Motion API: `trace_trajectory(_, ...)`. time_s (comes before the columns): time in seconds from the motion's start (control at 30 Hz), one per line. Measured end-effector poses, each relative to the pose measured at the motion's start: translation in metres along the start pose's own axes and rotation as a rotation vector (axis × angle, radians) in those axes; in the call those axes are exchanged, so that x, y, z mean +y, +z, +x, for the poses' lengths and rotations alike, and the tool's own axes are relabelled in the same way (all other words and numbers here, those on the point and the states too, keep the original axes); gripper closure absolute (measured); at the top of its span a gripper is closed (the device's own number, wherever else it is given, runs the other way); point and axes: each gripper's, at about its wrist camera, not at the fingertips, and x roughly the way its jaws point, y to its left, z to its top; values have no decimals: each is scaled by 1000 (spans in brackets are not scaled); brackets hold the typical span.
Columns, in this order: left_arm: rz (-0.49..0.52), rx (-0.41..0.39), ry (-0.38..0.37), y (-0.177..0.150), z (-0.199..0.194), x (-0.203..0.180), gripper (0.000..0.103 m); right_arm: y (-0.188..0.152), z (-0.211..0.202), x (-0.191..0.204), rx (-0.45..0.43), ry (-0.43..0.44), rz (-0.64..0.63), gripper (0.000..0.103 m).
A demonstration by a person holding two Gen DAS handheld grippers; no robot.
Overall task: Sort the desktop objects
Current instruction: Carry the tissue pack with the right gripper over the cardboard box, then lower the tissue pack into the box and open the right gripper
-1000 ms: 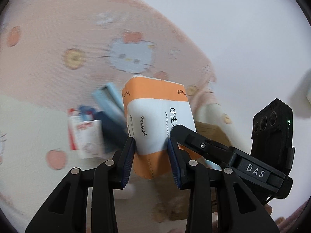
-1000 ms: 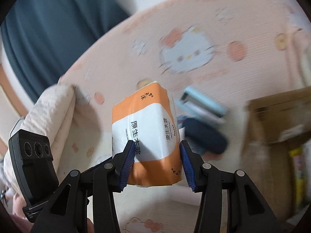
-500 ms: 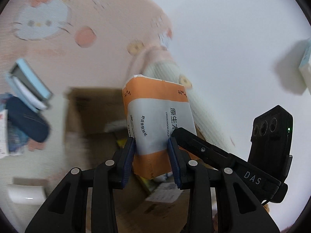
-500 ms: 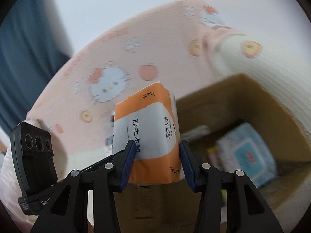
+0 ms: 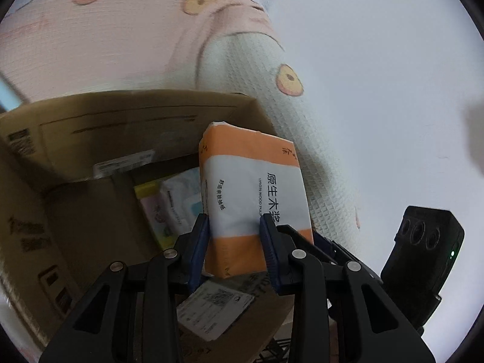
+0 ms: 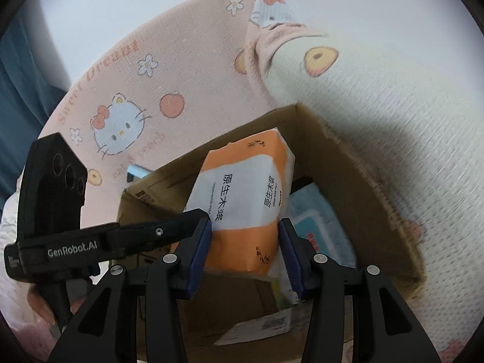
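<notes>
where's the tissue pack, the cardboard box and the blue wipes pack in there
tissue pack [image 5: 242, 193], left wrist view, on its white middle band
cardboard box [image 5: 130, 124], left wrist view, on its far inner wall
blue wipes pack [image 6: 314, 220], right wrist view, on its top face

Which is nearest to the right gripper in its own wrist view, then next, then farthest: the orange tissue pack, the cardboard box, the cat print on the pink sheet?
1. Orange tissue pack: clamped in the right gripper jaws.
2. Cardboard box: open, just below and behind the pack.
3. Cat print: upper left, beyond the box.
</notes>
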Motion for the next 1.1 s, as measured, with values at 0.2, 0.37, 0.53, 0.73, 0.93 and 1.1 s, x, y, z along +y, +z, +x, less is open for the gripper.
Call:
trace_trajectory(0.2, -32, 87, 30, 6, 34, -8, 66, 5, 7, -28, 55, -32, 47, 60)
trace_trajectory(0.37, -48, 169, 90, 8, 61, -8, 66, 8, 24, -39, 139, -109, -9, 60)
trace_trajectory(0.53, -109, 261, 113, 8, 90, 6, 67, 11, 43, -34, 223, -194, -105, 61)
trace_trajectory(0.73, -207, 322, 122, 7, 111, 28, 67, 10, 47, -20, 217, -362, -226, 59)
trace_trajectory(0.93, -251, 283, 80, 10, 94, 35, 67, 13, 41, -34, 218, -333, -184, 58)
trace_trajectory(1.1, -256, 178, 101, 19, 60, 37, 67, 15, 29, -28, 171, -326, -200, 59)
